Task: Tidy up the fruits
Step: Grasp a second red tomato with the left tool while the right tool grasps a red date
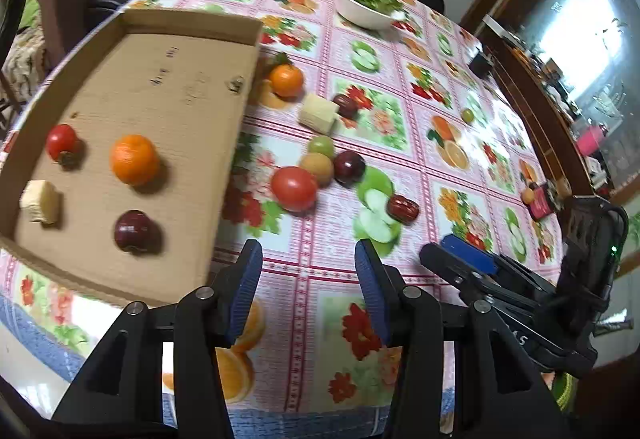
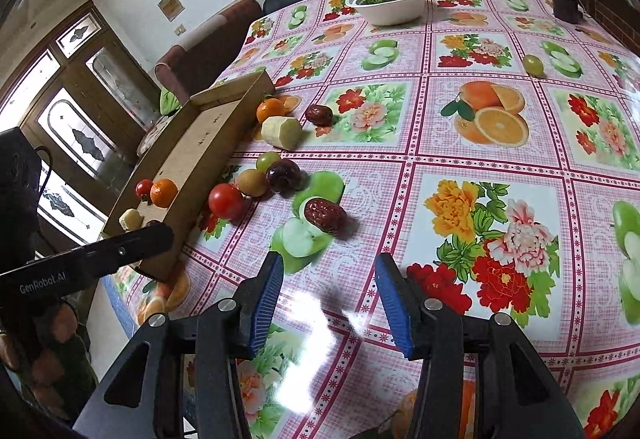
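Blue ribbed pads line the black fingers of both grippers, and both pairs stand well apart with nothing between them. Left gripper [image 1: 308, 279] hovers low over the glossy, fruit-printed tablecloth [image 1: 420, 127], just beside the near right corner of the cardboard tray [image 1: 192, 51]. Right gripper [image 2: 328, 299] hangs level beside it, aimed across the table; its dark body shows at the right of the left view, and the left one's black arm (marked GenRobot.AI) crosses the left of the right view.

Inside the shallow, matte tray lie a small tomato [image 1: 61, 142], a dimpled orange [image 1: 134, 159], a pale cut block [image 1: 40, 201] and a shiny dark plum [image 1: 134, 231], all apart from each other.

Loose on the cloth just right of the tray sit a smooth red tomato [image 1: 294, 188], a brownish round fruit [image 1: 318, 167], a green grape [image 1: 321, 145] and a dark plum [image 1: 349, 167], clustered and touching or nearly so. A wrinkled red date [image 2: 325, 215] lies nearest the right gripper. Farther off are another orange [image 1: 286, 80], a second pale block [image 1: 318, 113], another date [image 2: 319, 114] and a lone green grape [image 2: 533, 64]. A white bowl [image 2: 394, 13] of greens stands at the far end.
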Demonstrator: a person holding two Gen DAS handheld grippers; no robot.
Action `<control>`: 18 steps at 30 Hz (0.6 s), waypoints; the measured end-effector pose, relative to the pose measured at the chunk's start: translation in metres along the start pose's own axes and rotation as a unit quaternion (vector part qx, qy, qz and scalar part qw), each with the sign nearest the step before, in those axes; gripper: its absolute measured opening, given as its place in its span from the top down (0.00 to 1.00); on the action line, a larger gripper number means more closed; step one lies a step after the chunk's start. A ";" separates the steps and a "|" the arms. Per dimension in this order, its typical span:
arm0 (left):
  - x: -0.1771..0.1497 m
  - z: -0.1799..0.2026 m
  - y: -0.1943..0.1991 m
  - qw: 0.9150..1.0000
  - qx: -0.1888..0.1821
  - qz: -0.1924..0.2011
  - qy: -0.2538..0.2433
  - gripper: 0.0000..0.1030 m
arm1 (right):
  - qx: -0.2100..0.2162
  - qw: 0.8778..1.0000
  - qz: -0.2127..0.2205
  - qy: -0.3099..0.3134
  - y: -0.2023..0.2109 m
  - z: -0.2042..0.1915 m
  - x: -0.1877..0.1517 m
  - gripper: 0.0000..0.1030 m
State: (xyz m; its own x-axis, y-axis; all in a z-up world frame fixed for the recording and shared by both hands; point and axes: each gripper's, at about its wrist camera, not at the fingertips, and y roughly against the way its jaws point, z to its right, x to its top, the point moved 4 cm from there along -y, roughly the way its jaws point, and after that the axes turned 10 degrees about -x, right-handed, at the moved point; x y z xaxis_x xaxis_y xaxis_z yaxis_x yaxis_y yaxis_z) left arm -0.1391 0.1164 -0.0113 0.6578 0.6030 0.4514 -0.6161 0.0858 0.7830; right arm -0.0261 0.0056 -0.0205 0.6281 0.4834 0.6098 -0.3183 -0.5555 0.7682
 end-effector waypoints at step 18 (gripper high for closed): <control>0.030 -0.007 -0.049 0.998 0.037 -0.039 -0.033 0.55 | -0.028 0.998 0.015 0.051 -0.022 -0.014 0.023 0.51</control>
State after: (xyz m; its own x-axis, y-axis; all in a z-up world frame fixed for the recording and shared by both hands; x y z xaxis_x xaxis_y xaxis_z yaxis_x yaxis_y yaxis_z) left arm -0.0925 0.1361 -0.0390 0.7310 0.5437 0.4124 -0.5294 0.0706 0.8454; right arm -0.0147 0.0385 -0.0213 0.5434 0.5348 0.6471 -0.3765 -0.5337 0.7573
